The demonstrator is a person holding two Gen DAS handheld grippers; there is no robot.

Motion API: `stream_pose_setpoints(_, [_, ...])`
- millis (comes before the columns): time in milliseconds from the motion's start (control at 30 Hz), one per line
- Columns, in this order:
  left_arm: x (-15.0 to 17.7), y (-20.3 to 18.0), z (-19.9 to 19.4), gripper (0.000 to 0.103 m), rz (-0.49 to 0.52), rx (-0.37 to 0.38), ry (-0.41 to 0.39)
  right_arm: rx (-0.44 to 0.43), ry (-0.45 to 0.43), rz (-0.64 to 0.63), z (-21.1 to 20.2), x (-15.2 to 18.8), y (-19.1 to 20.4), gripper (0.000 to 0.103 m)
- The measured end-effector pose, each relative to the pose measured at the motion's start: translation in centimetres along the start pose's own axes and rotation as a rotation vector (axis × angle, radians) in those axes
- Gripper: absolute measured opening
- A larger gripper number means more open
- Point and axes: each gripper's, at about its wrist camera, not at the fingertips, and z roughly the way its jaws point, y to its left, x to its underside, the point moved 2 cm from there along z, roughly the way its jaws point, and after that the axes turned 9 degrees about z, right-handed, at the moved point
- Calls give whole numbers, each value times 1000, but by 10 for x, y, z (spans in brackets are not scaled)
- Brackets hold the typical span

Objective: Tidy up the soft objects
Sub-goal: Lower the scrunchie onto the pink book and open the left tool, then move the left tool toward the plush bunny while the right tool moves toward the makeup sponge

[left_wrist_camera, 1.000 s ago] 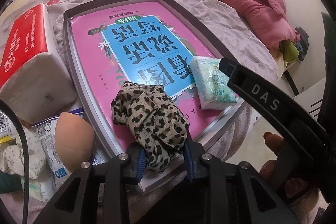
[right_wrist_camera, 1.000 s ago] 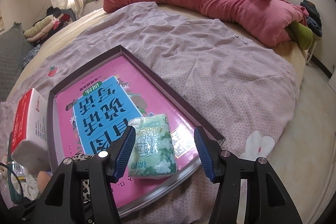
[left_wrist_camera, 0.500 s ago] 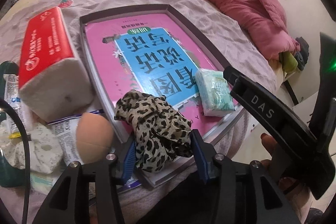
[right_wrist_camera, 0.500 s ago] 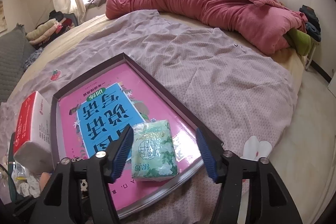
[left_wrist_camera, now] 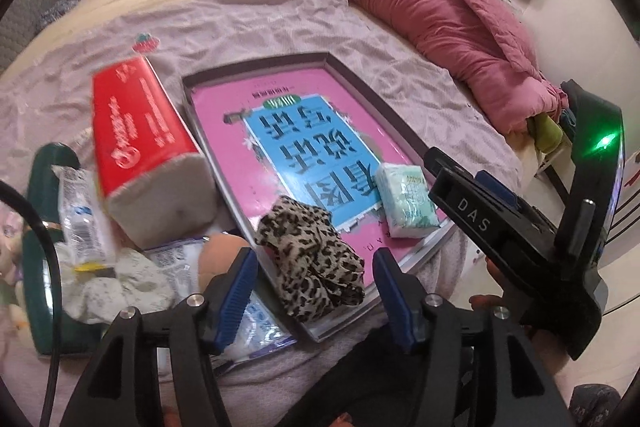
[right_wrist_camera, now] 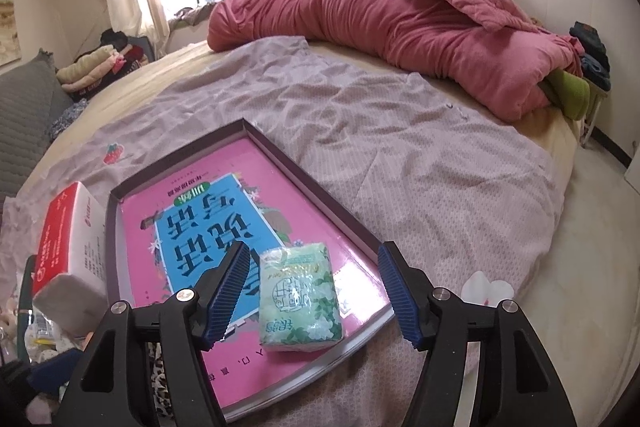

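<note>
**Scrunchie down on the tray, one pack already in**

While my left claw (left_wrist_camera: pixel 312 291) opens, its blue pads clear of the cloth on both sides, the leopard-print scrunchie (left_wrist_camera: pixel 314 259) lies between them at the near edge of the pink tray (left_wrist_camera: pixel 280 65) on the bed, not pinched. I read this as the release step of a placement. My right claw (right_wrist_camera: pixel 314 291) is spread too, straddling the green tissue pack (right_wrist_camera: pixel 300 301), pads off it; that pack rests flat in the tray's near right corner, close beside the scrunchie.

Count in the tray: one scrunchie, one green pack. Outside it, to the left: one red tissue brick (left_wrist_camera: pixel 142 143) against the tray wall, one peach makeup sponge (left_wrist_camera: pixel 218 253) half hidden by my left finger, one clear plastic packet (left_wrist_camera: pixel 82 215), one pale floral bundle (left_wrist_camera: pixel 116 287) I can't identify.

Next call, as I judge it: back the left claw clear without snagging the cloth, then swing to the sponge, soft and round, needing a light squeeze.
</note>
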Motion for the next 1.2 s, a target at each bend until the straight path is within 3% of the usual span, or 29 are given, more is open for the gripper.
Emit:
stream_pose_setpoints(233, [0,14,-25,60,-13,-45,-45,-65,-103,22,-24,-5,2,71])
stream_pose_setpoints(333, [3,27,-35,60,-41,-63,-57,-132,-108,40,-37,-4,9,74])
stream_pose_setpoints(633, [14,76,-63,60,-148,-92,-100,-229,-122,-82,-74,14,60,74])
stream_pose_setpoints(1000, [38,122,-104,60,-233,-132,-161,-301,-140,-157,-104,30,92,74])
stream_pose_setpoints(1200, [57,143,-119,60,-272,-158,-169,-343,-87,-164,-112,40,105,74])
